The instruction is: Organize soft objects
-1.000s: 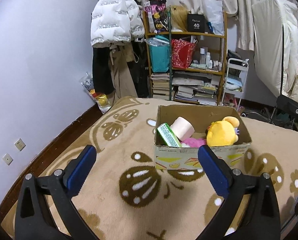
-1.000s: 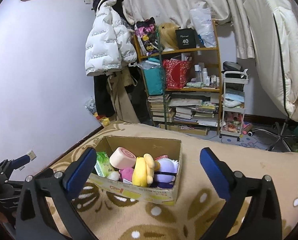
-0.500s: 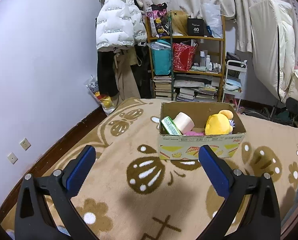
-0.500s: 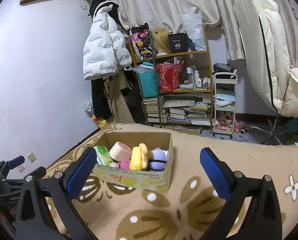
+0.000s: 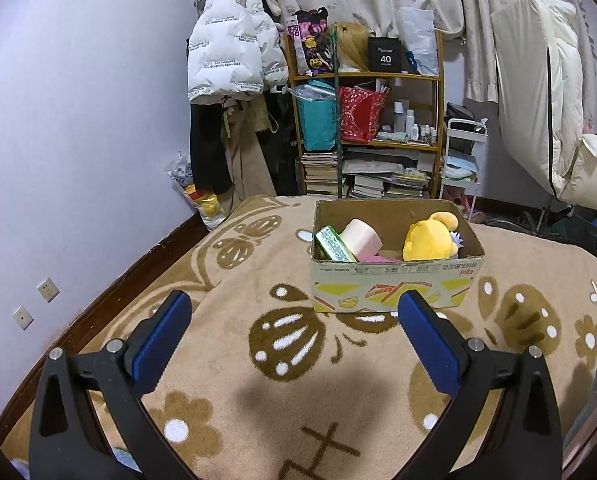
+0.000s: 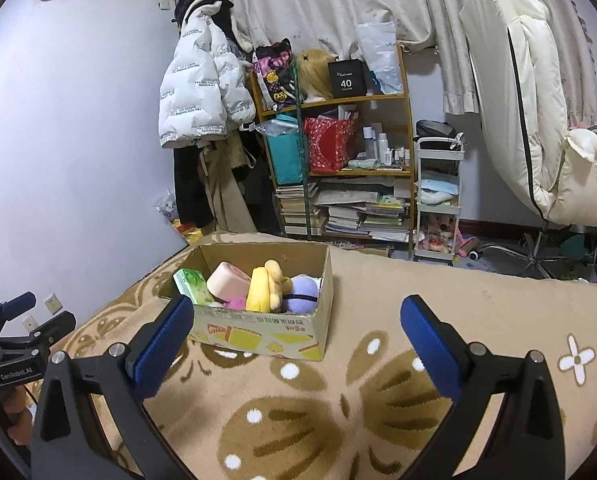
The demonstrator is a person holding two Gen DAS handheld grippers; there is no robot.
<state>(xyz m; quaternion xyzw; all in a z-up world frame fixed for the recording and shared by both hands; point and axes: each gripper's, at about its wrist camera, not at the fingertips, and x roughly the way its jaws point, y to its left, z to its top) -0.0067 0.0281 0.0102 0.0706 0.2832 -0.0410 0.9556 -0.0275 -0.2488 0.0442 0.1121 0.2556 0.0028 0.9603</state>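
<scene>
A cardboard box [image 5: 394, 286] [image 6: 258, 334] stands on a beige patterned blanket [image 5: 258, 380]. Inside it lie a yellow plush toy [image 5: 428, 240] [image 6: 264, 286], a pink roll-shaped plush [image 5: 362, 236] [image 6: 228, 282], a green tissue pack [image 5: 334, 245] [image 6: 190, 284] and a purple plush ball [image 6: 302, 294]. My left gripper [image 5: 294, 330] is open and empty, some way in front of the box. My right gripper [image 6: 298, 330] is open and empty, in front of the box's right corner. The left gripper also shows at the left edge of the right wrist view [image 6: 22, 320].
A wooden shelf [image 5: 366, 132] with books, bags and bottles stands against the back wall. A white puffer jacket [image 5: 234, 56] hangs to its left. A small white cart [image 6: 438, 200] stands right of the shelf. A cream quilt [image 6: 534, 92] hangs at the right.
Both grippers have drawn back and up from the box, which now looks smaller and farther off. Both stay open and empty.
</scene>
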